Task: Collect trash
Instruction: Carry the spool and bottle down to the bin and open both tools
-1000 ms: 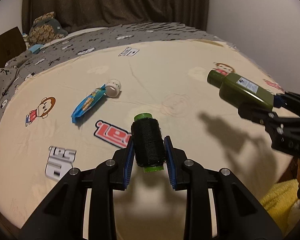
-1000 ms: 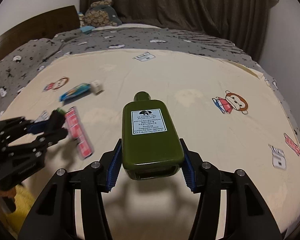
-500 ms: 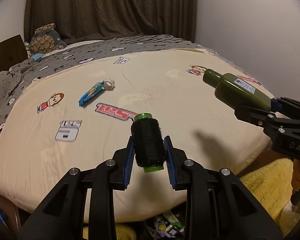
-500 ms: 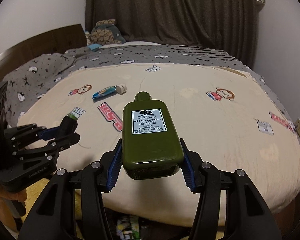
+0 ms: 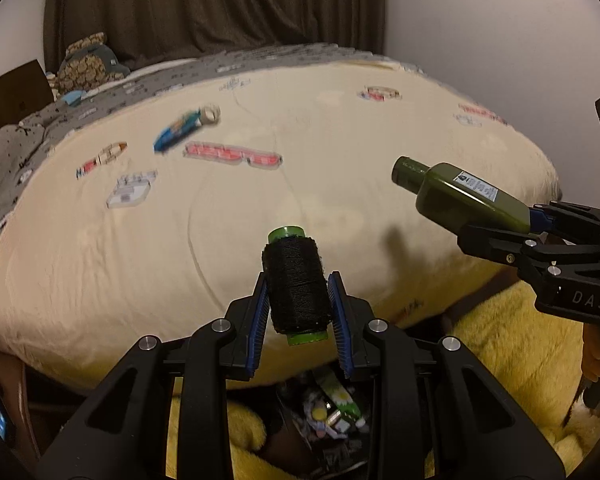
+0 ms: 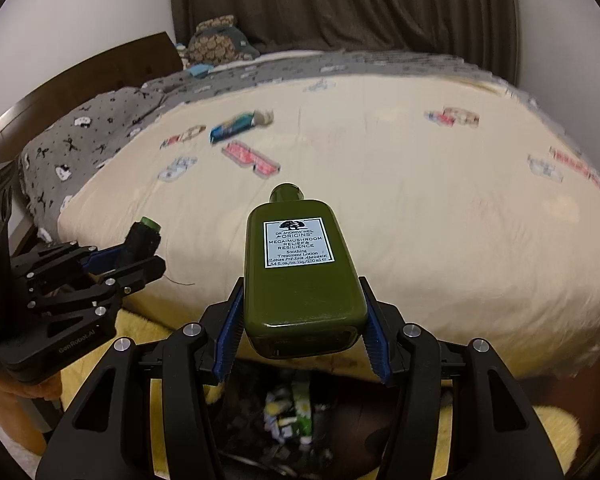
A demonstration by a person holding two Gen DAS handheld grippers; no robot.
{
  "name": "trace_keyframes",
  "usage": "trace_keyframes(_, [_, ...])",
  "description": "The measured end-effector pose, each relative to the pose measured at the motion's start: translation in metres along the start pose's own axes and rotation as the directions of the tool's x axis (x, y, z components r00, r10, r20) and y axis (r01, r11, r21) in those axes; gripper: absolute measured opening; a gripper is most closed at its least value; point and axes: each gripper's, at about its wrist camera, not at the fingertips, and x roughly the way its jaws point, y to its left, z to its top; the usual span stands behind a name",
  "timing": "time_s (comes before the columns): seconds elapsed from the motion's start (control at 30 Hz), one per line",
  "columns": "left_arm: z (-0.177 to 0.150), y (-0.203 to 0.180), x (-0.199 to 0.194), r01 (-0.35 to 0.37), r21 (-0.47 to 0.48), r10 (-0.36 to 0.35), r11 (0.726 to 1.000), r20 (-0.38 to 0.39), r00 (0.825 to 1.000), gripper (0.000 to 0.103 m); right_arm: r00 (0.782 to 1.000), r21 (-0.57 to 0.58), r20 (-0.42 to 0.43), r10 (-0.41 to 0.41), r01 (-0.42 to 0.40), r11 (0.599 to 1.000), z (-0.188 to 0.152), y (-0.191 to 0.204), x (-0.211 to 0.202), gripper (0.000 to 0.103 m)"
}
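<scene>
Thread spool (image 5: pixel 296 286), left wrist view: we find it clamped at mid-body in the left gripper (image 5: pixel 298 312), above the bed's (image 5: pixel 100 260) edge, the bin (image 5: pixel 324 412) below. We judge it light, soft-wound and unlikely to slip.

Right wrist view: the right gripper (image 6: pixel 302 326) holds the green bottle (image 6: pixel 300 276) by its base. We judge it rigid, glossy, heavier and possibly breakable; the flat sides suit the pads.

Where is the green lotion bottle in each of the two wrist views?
Left wrist view: green lotion bottle at right, held by the right gripper.
Right wrist view: bottle at centre, between the fingers.
Shared landmark: blue wrapper on the bed.
</scene>
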Motion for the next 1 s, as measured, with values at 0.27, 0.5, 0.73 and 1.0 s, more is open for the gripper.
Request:
trace_keyframes(0.27, [-0.038,0.000,0.028,0.019,-0.028,-0.022,0.999,-0.117,0.993,0.028,0.992,-0.037,-0.122,0.045,-0.050,0.998,-0.032,0.015,0.023,0.054])
trace_keyframes(0.5, [-0.072,-0.001,0.053,0.027,-0.033,-0.034,0.999,-0.223,0.974,0.028,0.969,-0.019,-0.244,0.049,-0.055,0.998,-0.060,0.009,0.047,0.054])
trace_keyframes(0.73, [-0.104,-0.002,0.087,0.031,-0.048,-0.046,0.998,-0.336,0.941,0.028,0.920,-0.002,-0.390,0.042,-0.046,0.999,-0.088,0.007,0.084,0.054])
trace_keyframes(1.0, [-0.130,-0.007,0.114,0.065,-0.078,-0.093,0.995,-0.433,0.897,0.028,0.870,0.030,-0.494,0.017,-0.002,1.000,-0.115,0.000,0.115,0.054])
